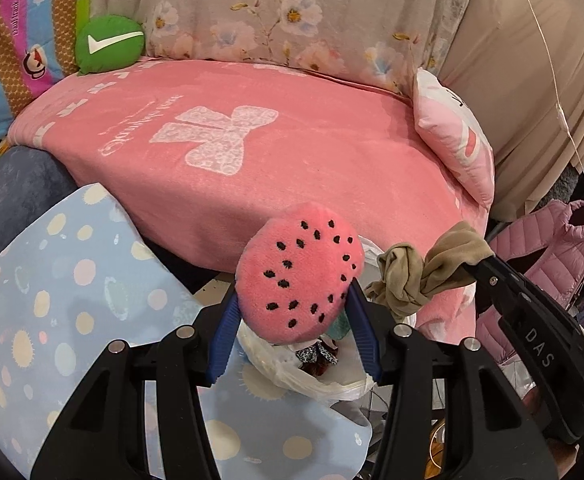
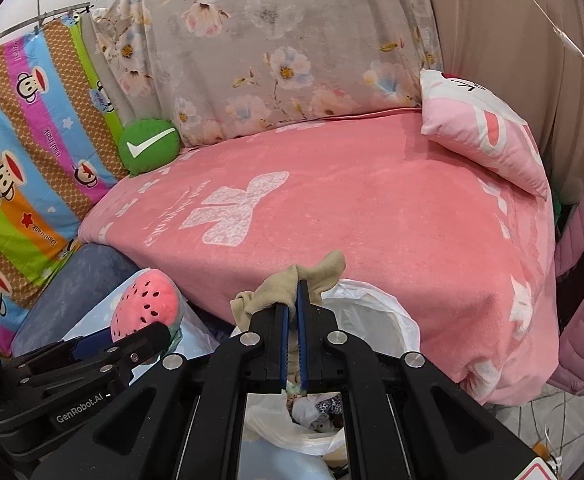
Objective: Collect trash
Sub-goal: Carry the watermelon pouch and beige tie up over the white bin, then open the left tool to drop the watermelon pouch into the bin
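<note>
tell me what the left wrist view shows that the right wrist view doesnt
Only the left wrist view shows the full seeded face of the pink watermelon plush toy between the left gripper fingers, and the knot in the beige cloth.

Only the right wrist view shows the right gripper shut on that cloth.

Both show the white plastic trash bag below and the pink blanket.

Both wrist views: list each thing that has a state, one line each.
Left claw: shut on the watermelon plush, held above the bin bag.
Right claw: shut on the tan knotted cloth, also over the bag.
White bin bag: mouth open, scraps already inside.
Green check cushion: resting against the floral backrest.
Pink pillow: propped at the blanket's right edge.
</note>
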